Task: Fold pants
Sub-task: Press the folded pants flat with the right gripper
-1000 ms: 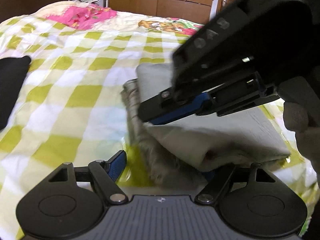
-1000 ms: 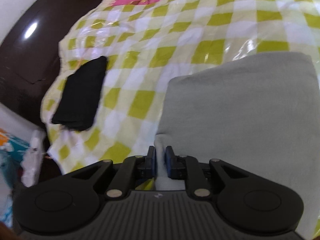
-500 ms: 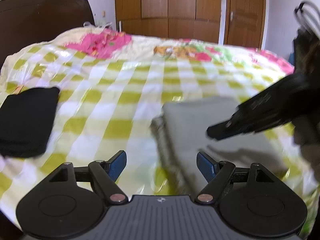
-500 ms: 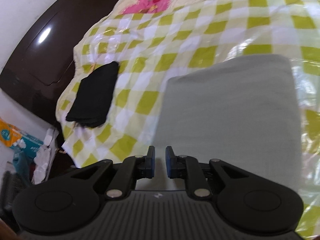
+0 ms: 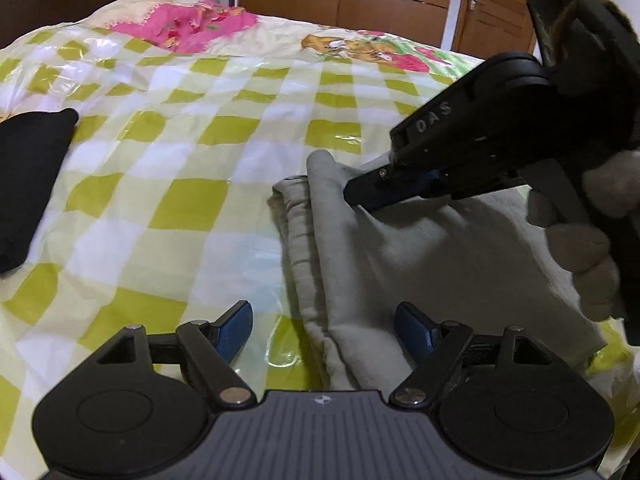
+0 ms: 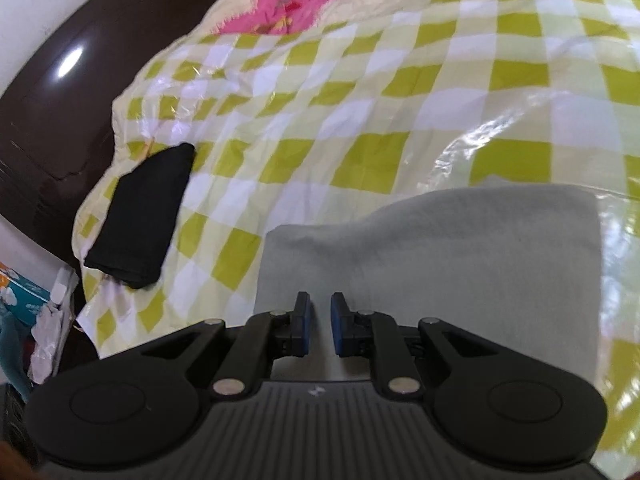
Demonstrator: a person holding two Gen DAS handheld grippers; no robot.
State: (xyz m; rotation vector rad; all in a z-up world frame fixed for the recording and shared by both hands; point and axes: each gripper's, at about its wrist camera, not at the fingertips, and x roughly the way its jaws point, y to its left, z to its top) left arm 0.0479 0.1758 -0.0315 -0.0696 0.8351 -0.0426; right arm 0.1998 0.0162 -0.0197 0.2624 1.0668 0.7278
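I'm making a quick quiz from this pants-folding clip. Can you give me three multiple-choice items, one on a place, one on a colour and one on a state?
1. Where does the black folded garment lie relative to the grey pants in the right wrist view?
A. on top of them
B. apart, to their left near the bed's edge
C. under them

2. What colours are the checks on the bed cover?
A. blue and red
B. black and grey
C. yellow-green and white

3. How stands the left hand-held gripper?
A. wide open, straddling the pants' edge
B. clamped on the black garment
C. out of view

Answers: 1 B, bare cover lies between them; 2 C, the checks show plainly; 3 A, its blue pads stand far apart.
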